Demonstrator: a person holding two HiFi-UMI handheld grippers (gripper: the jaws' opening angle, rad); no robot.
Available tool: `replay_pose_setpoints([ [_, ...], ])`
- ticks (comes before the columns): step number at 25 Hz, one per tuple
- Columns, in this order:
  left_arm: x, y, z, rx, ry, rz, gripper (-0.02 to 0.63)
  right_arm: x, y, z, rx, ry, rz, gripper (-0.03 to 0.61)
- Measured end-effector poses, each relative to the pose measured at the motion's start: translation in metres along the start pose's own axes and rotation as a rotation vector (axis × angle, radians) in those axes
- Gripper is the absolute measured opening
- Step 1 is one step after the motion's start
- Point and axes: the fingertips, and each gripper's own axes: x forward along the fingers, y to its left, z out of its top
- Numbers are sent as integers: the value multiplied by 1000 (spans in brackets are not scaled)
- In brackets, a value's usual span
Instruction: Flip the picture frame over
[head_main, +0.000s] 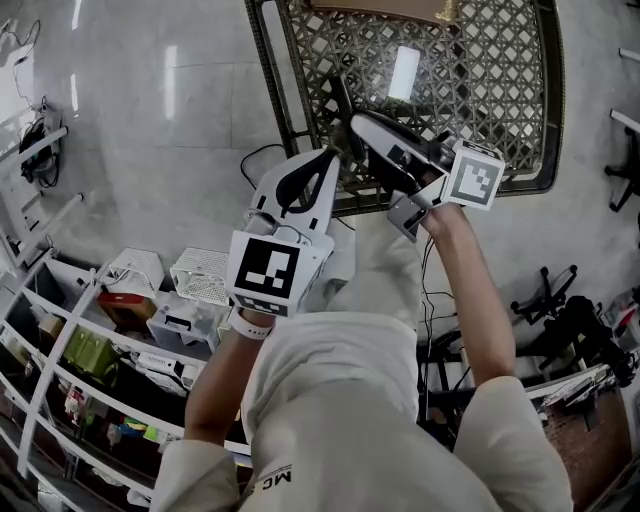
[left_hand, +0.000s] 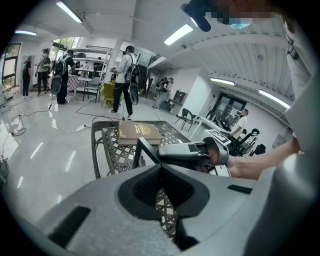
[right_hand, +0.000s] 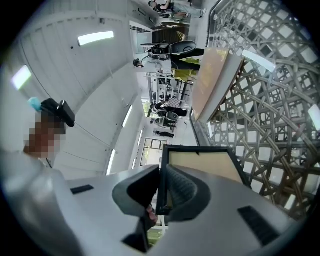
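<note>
Two grippers are seen at the near edge of a dark lattice table (head_main: 500, 90). Much of the picture frame (right_hand: 210, 167) is hidden. In the head view only a thin dark strip of it is shown, edge-on, and the rest is covered by the right gripper (right_hand: 162, 192). In the right gripper view its lower part is cut off behind the jaws. A beige panel inside a black border is shown there, but front or back cannot be told. Whether its lower edge touches the table cannot be made out either.

The frame is held standing on edge and tilted, at the table's near edge. Its length is laid from that edge toward the table's middle, with one corner pointed upward. One black side rail is clenched between the right gripper's pads.

The left gripper (left_hand: 160, 167) is seen just beside the frame, jaws closed together and nothing grasped. A brown book (left_hand: 137, 131) is laid at the far edge, cut off in the head view.
</note>
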Motion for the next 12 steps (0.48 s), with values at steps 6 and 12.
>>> replay_pose_setpoints([
  [6, 8, -3, -3, 2, 13, -7, 20, -10, -5, 9, -11, -22, -3, 58],
  [12, 15, -10, 1, 10, 21, -18, 20, -23, -6, 21, -37, -41, -17, 61],
])
